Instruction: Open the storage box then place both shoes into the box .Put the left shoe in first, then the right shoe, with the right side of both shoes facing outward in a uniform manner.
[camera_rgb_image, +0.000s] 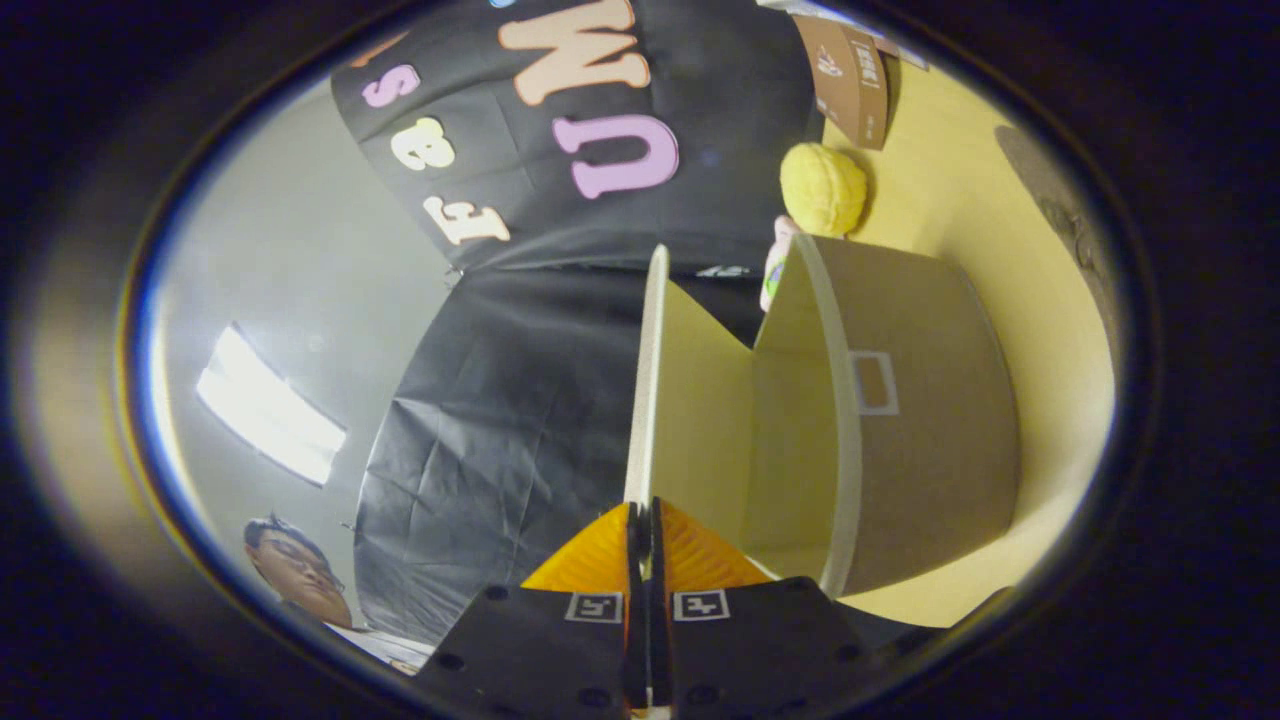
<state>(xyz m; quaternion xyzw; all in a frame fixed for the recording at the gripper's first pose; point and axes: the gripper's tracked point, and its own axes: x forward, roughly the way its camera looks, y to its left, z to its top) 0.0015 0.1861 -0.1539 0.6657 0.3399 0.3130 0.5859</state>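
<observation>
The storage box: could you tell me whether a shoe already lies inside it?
No, the storage box interior is bare, its lid pinched in the claw.

No readable text is seen; small print on the brown carton (848, 75) beyond the storage box (900, 420) is too blurred.

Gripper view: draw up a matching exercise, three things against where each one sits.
Things:
1. lid
2. yellow round toy
3. small brown carton

Places:
A. just beyond the storage box
B. edge pinched between the jaws of the gripper
C. farthest off, past the toy

Pairs: 1-B, 2-A, 3-C
</observation>
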